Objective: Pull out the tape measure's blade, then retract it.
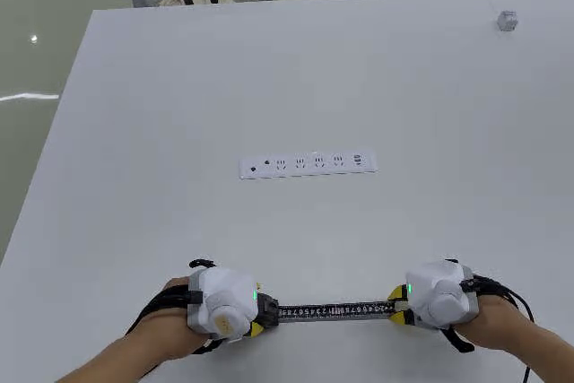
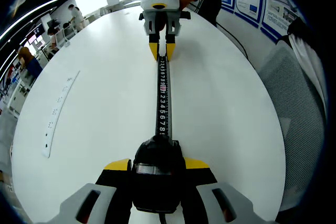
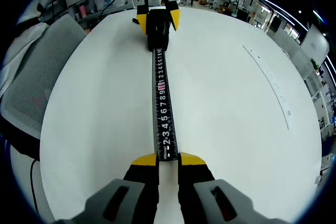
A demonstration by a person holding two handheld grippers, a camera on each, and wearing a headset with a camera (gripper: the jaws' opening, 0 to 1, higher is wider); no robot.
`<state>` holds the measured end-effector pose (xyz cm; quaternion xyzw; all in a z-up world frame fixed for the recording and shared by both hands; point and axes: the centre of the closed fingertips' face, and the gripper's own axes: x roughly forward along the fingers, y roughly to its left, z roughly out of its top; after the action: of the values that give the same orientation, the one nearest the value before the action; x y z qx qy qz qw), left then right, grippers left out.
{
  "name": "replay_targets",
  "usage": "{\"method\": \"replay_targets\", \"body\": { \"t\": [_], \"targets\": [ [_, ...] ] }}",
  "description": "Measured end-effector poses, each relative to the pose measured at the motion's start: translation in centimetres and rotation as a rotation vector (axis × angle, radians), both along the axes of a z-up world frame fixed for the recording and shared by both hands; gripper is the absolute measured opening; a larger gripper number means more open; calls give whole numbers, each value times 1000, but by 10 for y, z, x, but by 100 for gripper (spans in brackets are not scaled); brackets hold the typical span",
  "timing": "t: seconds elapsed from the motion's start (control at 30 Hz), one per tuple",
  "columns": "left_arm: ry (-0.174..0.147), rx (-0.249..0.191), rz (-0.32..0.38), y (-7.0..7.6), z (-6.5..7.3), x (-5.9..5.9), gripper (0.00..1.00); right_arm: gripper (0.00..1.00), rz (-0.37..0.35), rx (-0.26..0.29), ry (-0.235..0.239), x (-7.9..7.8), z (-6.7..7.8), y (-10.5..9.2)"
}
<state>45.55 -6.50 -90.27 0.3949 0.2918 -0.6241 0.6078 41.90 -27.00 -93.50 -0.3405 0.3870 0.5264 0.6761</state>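
Note:
The black tape measure case (image 2: 157, 174) sits between the yellow-tipped jaws of my left gripper (image 2: 157, 165), which is shut on it. Its black blade (image 2: 163, 95) with white numbers runs straight across the white table to my right gripper (image 2: 163, 51). In the right gripper view, the blade (image 3: 161, 98) ends between the jaws of my right gripper (image 3: 167, 159), shut on the blade's end, and the case (image 3: 157, 27) is at the far end. From the head view, the blade (image 1: 332, 312) spans between the left gripper (image 1: 258, 316) and the right gripper (image 1: 396, 304) near the table's front edge.
A white power strip (image 1: 308, 164) lies flat mid-table, beyond the blade. A small grey object (image 1: 507, 21) sits at the far right. A mesh chair (image 3: 37, 85) stands off the table's near side. The table's left edge (image 1: 54, 132) drops to the floor.

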Motion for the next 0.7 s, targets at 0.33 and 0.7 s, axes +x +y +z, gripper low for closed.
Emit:
{"method": "replay_targets", "body": {
  "t": [0.33, 0.7],
  "targets": [
    [0, 2, 0, -1, 1, 0, 32, 12, -11, -7, 0, -1, 0, -11],
    [2, 1, 1, 0, 0, 0, 32, 11, -19, -4, 0, -3, 1, -16]
  ]
}}
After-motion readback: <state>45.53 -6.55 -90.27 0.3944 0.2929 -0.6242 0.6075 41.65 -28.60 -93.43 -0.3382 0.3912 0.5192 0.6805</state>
